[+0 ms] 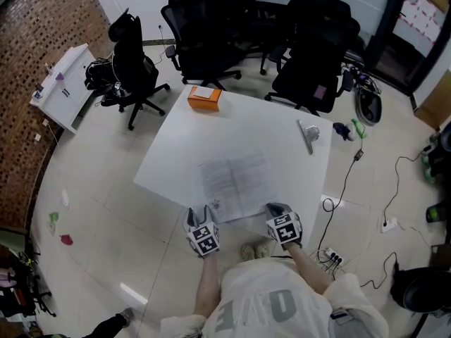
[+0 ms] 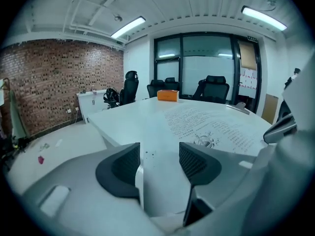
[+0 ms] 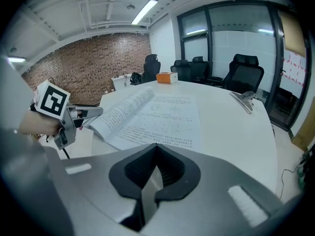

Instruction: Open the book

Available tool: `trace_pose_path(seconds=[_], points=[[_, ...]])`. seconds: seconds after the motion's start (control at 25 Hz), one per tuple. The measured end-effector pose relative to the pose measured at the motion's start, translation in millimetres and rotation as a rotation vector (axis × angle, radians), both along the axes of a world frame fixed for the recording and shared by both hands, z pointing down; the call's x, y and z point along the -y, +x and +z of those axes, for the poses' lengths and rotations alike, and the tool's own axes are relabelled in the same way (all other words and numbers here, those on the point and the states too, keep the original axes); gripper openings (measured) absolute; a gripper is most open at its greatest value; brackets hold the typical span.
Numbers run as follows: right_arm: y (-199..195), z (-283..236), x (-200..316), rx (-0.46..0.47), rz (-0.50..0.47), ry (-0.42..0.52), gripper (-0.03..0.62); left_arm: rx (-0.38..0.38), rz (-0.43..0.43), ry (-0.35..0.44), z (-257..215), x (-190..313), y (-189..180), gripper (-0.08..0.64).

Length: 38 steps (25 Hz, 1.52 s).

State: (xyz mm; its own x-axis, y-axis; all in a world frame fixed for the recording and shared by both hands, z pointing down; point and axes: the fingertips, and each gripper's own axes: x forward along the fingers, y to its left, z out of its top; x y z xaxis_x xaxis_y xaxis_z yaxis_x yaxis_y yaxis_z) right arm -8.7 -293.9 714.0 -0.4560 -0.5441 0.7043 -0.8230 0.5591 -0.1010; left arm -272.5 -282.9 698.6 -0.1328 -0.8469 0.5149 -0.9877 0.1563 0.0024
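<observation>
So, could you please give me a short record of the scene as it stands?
Book: open, lying on table at the person's edge
Left tongs: open, nothing between them
Right tongs: shut, empty
Box: orange, at far edge
Metal tool: right of book, apart from it
Chairs: black, beyond table
</observation>
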Motion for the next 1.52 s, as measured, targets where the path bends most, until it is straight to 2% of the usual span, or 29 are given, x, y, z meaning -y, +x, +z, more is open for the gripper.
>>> trace_pose_path(seconds=[0.68, 0.8, 0.92, 1.0, 1.16, 1.4, 1.52], points=[[4, -3, -5, 0.032, 0.012, -0.001, 0.005, -0.023, 0.002, 0.006, -2, -13, 4, 0.280], [9, -5, -6, 0.043, 0.029, 0.000, 0.005, -0.068, 0.003, 0.011, -2, -19, 7, 0.331], [13, -4, -7, 0.049, 0.041, -0.002, 0.005, -0.148, 0.017, 0.025, -2, -24, 19, 0.344], [13, -4, -9, 0.050, 0.040, -0.003, 0.005, -0.173, 0.041, 0.029, -2, -23, 30, 0.365], [9, -4, -12, 0.055, 0.026, -0.003, 0.005, -0.166, 0.063, 0.027, 1, -22, 40, 0.376], [14, -7, -14, 0.069, 0.032, 0.011, 0.005, -0.105, -0.013, 0.029, -4, -29, 13, 0.395], [20, -16, -11, 0.094, 0.061, 0.035, 0.005, -0.087, -0.055, 0.072, -23, -31, -2, 0.394]])
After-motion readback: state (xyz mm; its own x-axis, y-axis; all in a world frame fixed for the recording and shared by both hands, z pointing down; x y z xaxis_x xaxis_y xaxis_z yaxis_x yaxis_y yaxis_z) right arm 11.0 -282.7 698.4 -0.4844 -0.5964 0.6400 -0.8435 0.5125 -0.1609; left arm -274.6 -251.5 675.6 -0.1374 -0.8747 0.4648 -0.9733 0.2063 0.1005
